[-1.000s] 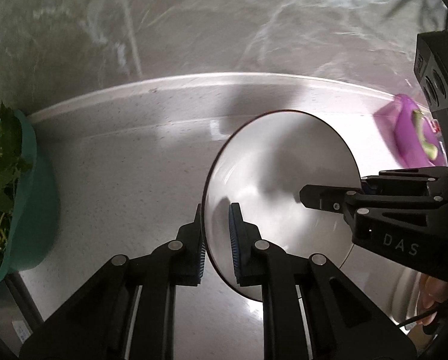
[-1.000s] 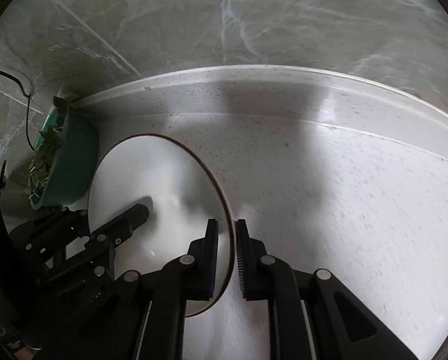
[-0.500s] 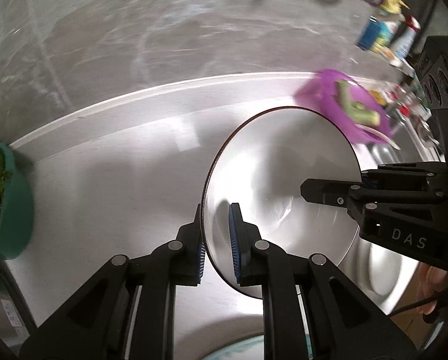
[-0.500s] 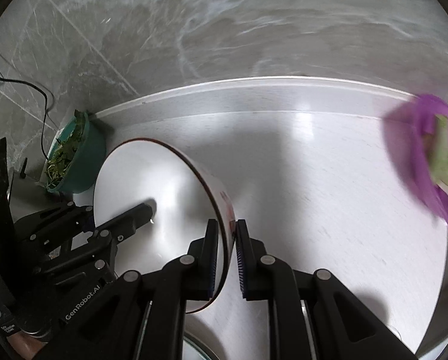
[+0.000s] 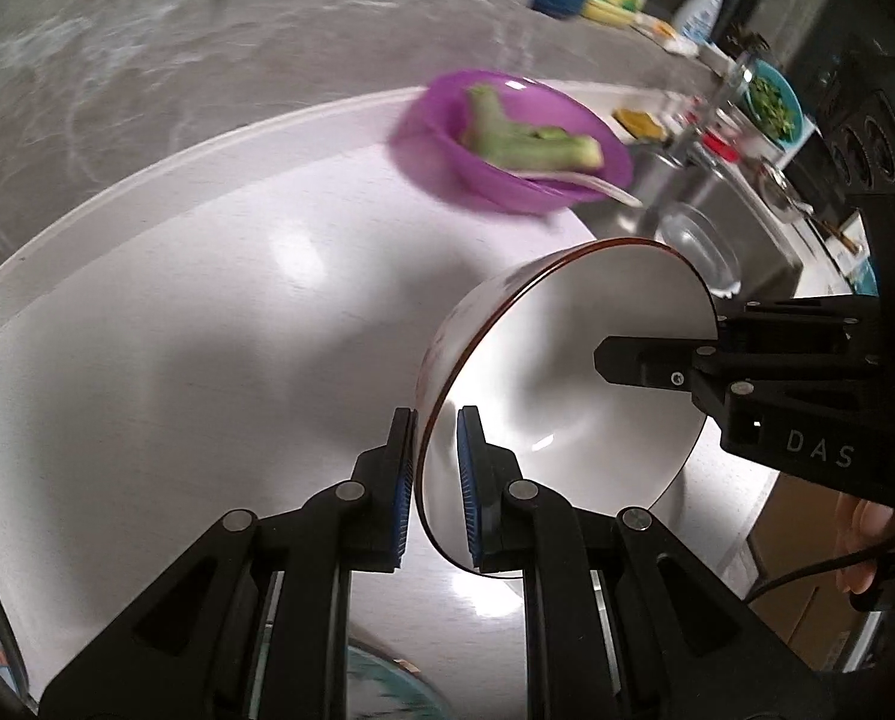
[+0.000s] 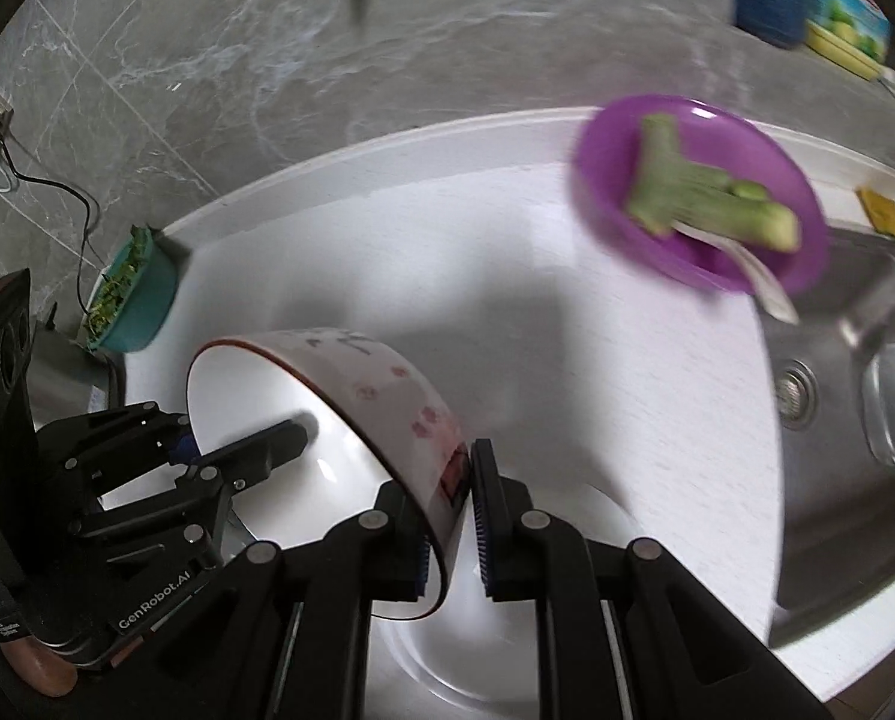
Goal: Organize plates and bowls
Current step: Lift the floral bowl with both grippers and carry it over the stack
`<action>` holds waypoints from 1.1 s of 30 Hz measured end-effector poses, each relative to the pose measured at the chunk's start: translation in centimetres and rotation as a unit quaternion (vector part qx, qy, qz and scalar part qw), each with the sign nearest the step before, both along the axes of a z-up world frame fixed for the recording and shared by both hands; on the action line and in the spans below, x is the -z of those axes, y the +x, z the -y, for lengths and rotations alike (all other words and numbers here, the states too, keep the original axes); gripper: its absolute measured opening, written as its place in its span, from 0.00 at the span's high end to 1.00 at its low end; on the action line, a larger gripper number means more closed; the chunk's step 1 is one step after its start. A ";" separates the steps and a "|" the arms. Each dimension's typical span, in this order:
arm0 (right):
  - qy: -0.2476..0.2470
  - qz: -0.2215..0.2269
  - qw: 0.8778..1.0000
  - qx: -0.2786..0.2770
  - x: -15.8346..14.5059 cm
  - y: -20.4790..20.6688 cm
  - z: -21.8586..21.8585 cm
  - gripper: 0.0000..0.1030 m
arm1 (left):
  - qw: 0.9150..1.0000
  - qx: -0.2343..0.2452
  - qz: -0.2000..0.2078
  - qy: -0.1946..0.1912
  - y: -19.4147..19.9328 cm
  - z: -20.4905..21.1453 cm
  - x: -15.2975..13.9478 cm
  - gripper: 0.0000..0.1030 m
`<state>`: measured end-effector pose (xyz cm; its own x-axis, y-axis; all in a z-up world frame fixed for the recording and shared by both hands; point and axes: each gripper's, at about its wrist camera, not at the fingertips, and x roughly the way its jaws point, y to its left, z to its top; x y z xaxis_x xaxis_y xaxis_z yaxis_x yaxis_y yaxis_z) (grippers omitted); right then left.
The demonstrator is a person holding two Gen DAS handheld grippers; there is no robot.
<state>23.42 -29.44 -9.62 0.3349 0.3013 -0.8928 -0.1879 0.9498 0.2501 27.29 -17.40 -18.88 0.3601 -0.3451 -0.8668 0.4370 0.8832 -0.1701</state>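
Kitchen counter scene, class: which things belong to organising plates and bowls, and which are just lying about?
Part of the job:
- white ceramic bowl with brown rim, gripped at opposite edges by the left gripper and right gripper
- white plate below

Lying about:
- purple plastic bowl of green vegetables
- teal bowl of greens
- spray bottle
- steel sink

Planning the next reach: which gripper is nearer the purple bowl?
Right, by a little. The right gripper clamps the white bowl's rim on the side toward the purple bowl; the left gripper clamps the opposite rim, farther off.
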 end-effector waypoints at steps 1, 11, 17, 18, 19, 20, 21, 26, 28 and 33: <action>-0.001 -0.003 1.000 -0.001 0.3 -0.5 0.9 0.86 | 1.000 0.003 -0.002 0.004 -0.7 1.0 0.2 0.88; -0.003 -0.039 0.999 -0.009 3.7 -3.5 5.3 0.86 | 0.998 0.014 -0.035 0.040 -5.6 6.4 4.6 0.88; 0.000 -0.045 0.999 -0.015 4.7 -3.7 5.8 0.85 | 0.998 0.008 -0.041 0.047 -6.4 6.7 5.6 0.88; 0.000 -0.045 0.999 -0.017 4.8 -3.7 5.8 0.85 | 0.998 0.007 -0.042 0.048 -6.3 6.5 5.6 0.88; 0.000 -0.047 0.999 -0.018 4.9 -3.6 5.8 0.85 | 0.998 0.005 -0.043 0.049 -6.5 6.5 5.8 0.88; -0.001 -0.047 0.999 -0.020 5.0 -3.6 5.8 0.85 | 0.998 0.005 -0.044 0.051 -6.3 6.5 5.9 0.88; -0.004 -0.047 0.999 -0.023 5.1 -3.6 5.7 0.86 | 0.998 0.004 -0.045 0.052 -6.2 6.5 6.1 0.88; -0.021 -0.044 0.998 -0.034 5.7 -3.4 5.1 0.86 | 0.997 0.002 -0.055 0.054 -6.2 6.2 7.3 0.88; -0.027 -0.041 0.998 -0.036 5.6 -3.4 4.9 0.86 | 0.997 0.003 -0.053 0.051 -6.3 6.2 7.5 0.88; -0.073 -0.020 0.996 -0.056 5.5 -3.5 3.8 0.87 | 0.998 -0.004 -0.043 0.045 -6.5 5.8 7.5 0.85</action>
<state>19.96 -33.26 -15.16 0.2704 0.2019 -0.9413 -0.2882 0.9499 0.1210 20.74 -23.17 -26.34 0.2857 -0.2629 -0.9216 0.4175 0.8997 -0.1272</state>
